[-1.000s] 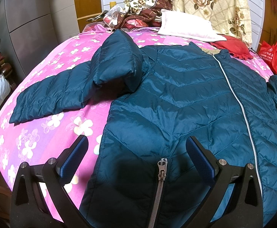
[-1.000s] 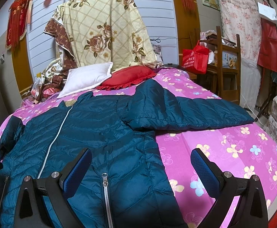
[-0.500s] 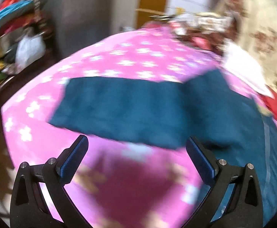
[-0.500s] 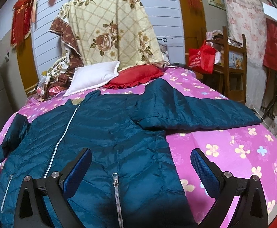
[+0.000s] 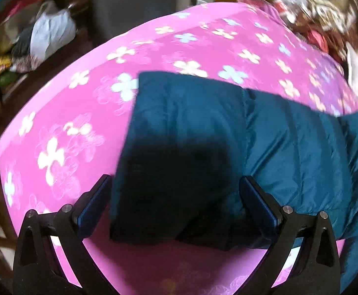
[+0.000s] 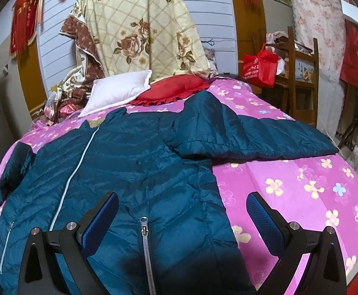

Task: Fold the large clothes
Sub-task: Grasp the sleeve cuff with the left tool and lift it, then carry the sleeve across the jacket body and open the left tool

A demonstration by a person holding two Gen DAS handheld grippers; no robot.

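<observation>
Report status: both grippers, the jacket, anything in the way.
Left gripper open, straddling sleeve cuff. Right gripper open over hem of teal quilted puffer jacket, spread unfolded on pink floral bedsheet. Nothing on the jacket.

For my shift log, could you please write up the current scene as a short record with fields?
garment: teal puffer jacket, spread flat and zipped, front up
surface: bed with pink floral sheet
left claw: open, the cuff end of the jacket's sleeve between its fingers, not gripped
right claw: open, over the jacket's bottom hem by the zipper pull
other sleeve: stretched out sideways on the sheet
at head of bed: white pillow, red cushion
folding: not yet begun
</observation>
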